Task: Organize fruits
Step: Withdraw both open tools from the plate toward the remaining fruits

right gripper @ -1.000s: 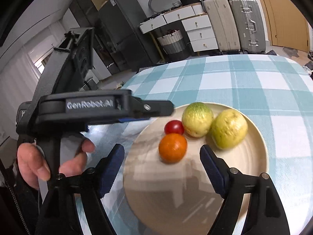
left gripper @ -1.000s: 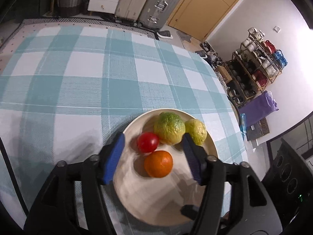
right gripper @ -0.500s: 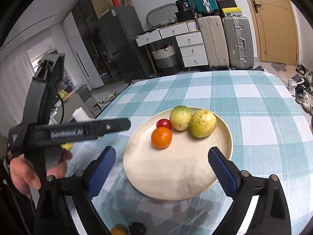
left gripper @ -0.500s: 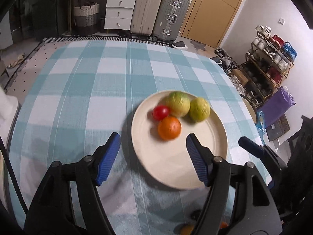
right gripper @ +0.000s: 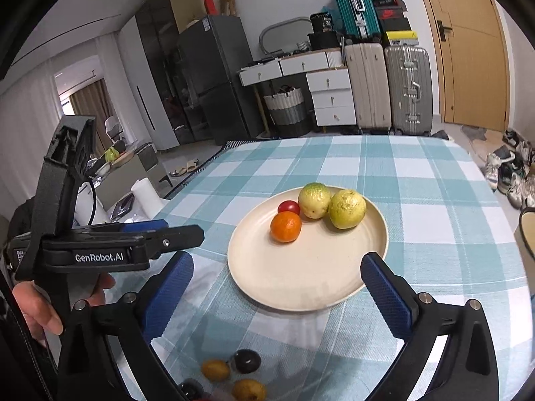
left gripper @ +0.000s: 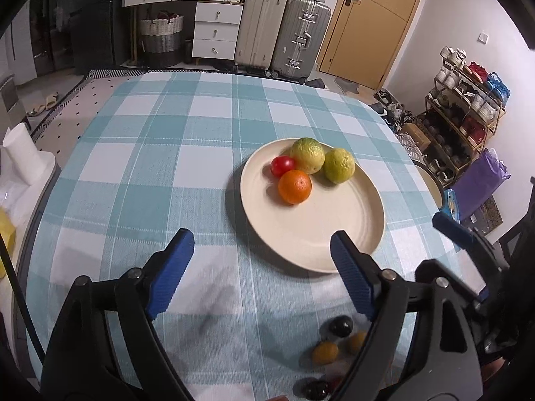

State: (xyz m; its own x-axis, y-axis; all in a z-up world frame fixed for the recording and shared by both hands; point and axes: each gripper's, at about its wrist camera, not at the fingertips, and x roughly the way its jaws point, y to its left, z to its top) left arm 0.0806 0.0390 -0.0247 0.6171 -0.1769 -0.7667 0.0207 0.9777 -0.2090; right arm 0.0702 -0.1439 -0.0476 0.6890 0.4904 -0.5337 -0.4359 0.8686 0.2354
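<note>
Left gripper (left gripper: pixel 259 270): jaws opening, nothing between the blue pads, only checked cloth under them. Right gripper (right gripper: pixel 279 287): jaws also opening and spread wide, empty; the near rim of the plate (right gripper: pixel 291 284) lies in the gap, not touched by either pad.

Fruits on plate, four, grouped at its far side:
- orange (left gripper: pixel 295 186), nearest of the group.
- small red tomato (left gripper: pixel 282 165), just behind the orange to its left, apparently touching it.
- yellow-green round fruit (left gripper: pixel 307 155), rough skin, at the far rim, against the tomato.
- second yellow-green fruit (left gripper: pixel 339 165), to the right of the first, touching it.
Near half of the plate is bare.

Fruits off plate, on the cloth close to the table's near edge, below the grippers:
- dark round fruit (right gripper: pixel 247 361).
- two small yellow-orange fruits (right gripper: pixel 215 369), just beside the dark one.
- another dark fruit (right gripper: pixel 190 389) at the picture's edge, partly hidden by the gripper frame; kind not clear.

Plate sits on a table under a teal and white checked tablecloth (left gripper: pixel 167 167), right of centre in the left wrist view.

In the right wrist view a hand (right gripper: pixel 40 307) grips the left gripper's handle at the left edge.

Background: suitcases (right gripper: pixel 388 87) and white drawers (right gripper: pixel 331 97) by the far wall, wooden door (left gripper: pixel 371 23), shoe rack (left gripper: pixel 464 113) at the right.
</note>
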